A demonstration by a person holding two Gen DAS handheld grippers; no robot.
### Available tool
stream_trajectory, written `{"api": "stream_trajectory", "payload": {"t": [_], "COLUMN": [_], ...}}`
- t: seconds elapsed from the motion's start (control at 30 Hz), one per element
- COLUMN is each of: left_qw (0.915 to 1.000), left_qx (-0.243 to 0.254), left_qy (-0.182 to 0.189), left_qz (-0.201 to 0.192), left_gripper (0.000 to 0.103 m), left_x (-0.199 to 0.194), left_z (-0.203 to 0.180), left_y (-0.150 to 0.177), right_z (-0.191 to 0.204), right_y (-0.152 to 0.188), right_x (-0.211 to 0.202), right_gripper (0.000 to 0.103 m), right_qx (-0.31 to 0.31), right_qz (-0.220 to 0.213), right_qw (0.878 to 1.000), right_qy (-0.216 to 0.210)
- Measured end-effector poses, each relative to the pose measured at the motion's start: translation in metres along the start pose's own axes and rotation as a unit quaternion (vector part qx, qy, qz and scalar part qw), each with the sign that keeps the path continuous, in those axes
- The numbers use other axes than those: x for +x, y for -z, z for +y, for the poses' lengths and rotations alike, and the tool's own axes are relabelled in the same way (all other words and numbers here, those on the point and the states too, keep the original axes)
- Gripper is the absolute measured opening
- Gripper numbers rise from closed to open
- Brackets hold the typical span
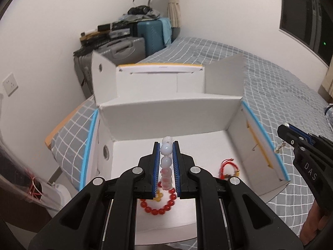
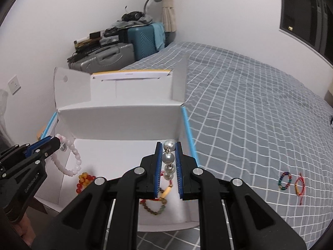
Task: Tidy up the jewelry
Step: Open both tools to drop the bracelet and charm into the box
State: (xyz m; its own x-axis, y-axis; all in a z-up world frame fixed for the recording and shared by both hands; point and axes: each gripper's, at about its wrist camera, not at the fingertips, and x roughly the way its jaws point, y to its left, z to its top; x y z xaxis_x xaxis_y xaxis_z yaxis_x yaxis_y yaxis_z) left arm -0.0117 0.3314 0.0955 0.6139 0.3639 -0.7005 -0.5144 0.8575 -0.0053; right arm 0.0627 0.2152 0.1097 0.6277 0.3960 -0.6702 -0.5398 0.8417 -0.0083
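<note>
My left gripper (image 1: 166,145) is shut on a pale pink bead bracelet (image 1: 166,162) and holds it above the open white cardboard box (image 1: 162,116); the bracelet hangs from it in the right wrist view (image 2: 70,162). My right gripper (image 2: 169,145) is shut on a pearl earring (image 2: 168,160) over the box's right side. A red bead bracelet (image 1: 164,207) and a red cord bracelet (image 1: 228,167) lie in the box. A green-brown bead bracelet (image 2: 155,207) also lies there.
The box sits on a bed with a grey checked cover (image 2: 249,104). A multicoloured bead bracelet (image 2: 285,181) and a red cord bracelet (image 2: 299,187) lie on the cover to the right. Suitcases (image 1: 133,41) stand against the far wall.
</note>
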Motion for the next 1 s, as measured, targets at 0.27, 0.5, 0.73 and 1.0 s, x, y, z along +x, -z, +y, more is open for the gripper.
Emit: {"api": "stream_trajectory", "payload": {"t": [0.27, 0.5, 0.73, 1.0], "left_qw": [0.9987, 0.9964, 0.9952, 0.9948], "left_qx": [-0.018, -0.019, -0.02, -0.02], "left_qy": [-0.011, -0.023, -0.025, -0.028], "left_qz": [0.047, 0.08, 0.092, 0.096], "left_gripper": [0.012, 0.012, 0.012, 0.013], "left_x": [0.032, 0.056, 0.065, 0.067], "left_z": [0.019, 0.025, 0.028, 0.029], "left_y": [0.009, 0.02, 0.025, 0.025], "right_z": [0.027, 0.038, 0.042, 0.046], "right_y": [0.015, 0.025, 0.031, 0.034], "right_x": [0.044, 0.074, 0.092, 0.093], "right_gripper": [0.011, 0.011, 0.011, 0.012], "right_qx": [-0.017, -0.022, -0.023, -0.024], "right_qz": [0.052, 0.102, 0.137, 0.138], "right_qw": [0.998, 0.994, 0.99, 0.99], "right_qy": [-0.024, -0.024, -0.021, -0.019]}}
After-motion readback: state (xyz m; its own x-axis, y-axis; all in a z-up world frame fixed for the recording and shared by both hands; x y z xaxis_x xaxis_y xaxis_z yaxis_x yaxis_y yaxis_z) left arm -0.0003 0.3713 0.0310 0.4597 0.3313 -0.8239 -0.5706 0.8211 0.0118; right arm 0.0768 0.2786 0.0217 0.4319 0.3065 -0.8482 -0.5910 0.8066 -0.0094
